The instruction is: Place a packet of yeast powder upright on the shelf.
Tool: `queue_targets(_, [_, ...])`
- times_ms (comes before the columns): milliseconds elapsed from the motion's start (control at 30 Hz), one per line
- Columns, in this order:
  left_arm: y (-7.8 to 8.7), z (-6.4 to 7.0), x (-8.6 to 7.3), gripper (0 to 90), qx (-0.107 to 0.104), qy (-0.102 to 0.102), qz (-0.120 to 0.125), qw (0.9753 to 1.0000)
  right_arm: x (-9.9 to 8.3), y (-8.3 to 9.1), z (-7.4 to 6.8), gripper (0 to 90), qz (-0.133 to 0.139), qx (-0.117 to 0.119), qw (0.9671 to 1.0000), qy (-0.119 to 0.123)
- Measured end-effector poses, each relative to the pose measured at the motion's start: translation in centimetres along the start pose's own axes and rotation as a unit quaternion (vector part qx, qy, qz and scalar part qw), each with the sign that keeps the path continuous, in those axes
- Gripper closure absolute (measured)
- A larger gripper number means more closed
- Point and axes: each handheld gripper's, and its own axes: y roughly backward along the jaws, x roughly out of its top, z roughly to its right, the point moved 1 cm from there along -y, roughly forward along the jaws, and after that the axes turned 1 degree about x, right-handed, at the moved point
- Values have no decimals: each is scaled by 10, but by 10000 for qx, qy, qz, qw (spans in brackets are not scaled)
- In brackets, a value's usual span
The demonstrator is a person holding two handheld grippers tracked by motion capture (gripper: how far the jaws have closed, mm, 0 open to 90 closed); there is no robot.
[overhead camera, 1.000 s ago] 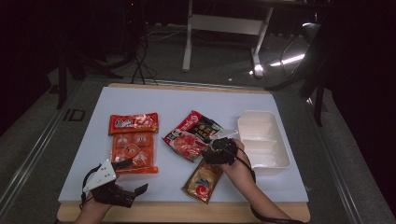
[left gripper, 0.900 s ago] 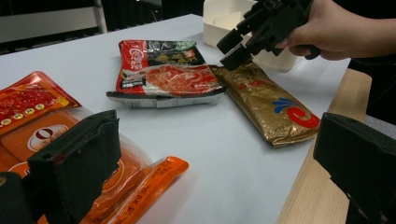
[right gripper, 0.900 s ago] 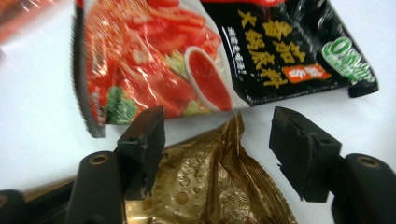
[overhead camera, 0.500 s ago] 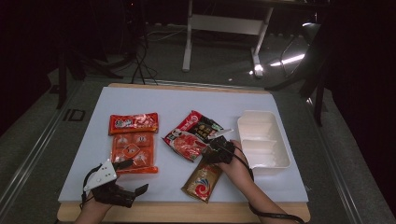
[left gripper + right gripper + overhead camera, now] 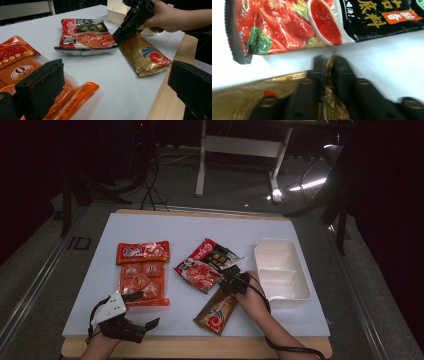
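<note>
Resting at the table's near left edge, the left gripper (image 5: 131, 326) has its jaws wide apart, holding nothing. Just beyond it lies an orange pack (image 5: 142, 282), with a red pack (image 5: 143, 252) touching its far end. At the middle lies a red-and-black pouch (image 5: 207, 265). Just beside it the right gripper (image 5: 233, 282) is clamped on the top edge of the gold pouch (image 5: 216, 310), which lies flat near the front edge. On the right sits a white tray (image 5: 300, 279), with two compartments, both empty.
</note>
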Motion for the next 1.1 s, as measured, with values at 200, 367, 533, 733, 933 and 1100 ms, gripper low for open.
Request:
queue_targets(200, [-1,0,0,13,-12,-25,-35,10000,0,6,1,872,35,86,10000,15])
queue_targets(367, [-1,0,0,13,-7,-24,-49,10000,0,23,3,881,208,110,9997,75])
queue_targets(533, [-2,1,0,13,-9,-19,-52,10000,0,43,1,884,520,219,9984,66])
queue_targets(733, [-3,1,-1,13,0,-14,-72,10000,6,73,-2,886,947,305,9949,175])
queue_targets(933, [-3,1,-1,13,1,-20,-86,10000,14,92,0,887,1236,309,9916,202])
queue_targets(1100, [-3,1,-1,13,5,-4,-76,10000,21,107,3,887,1473,332,9883,200])
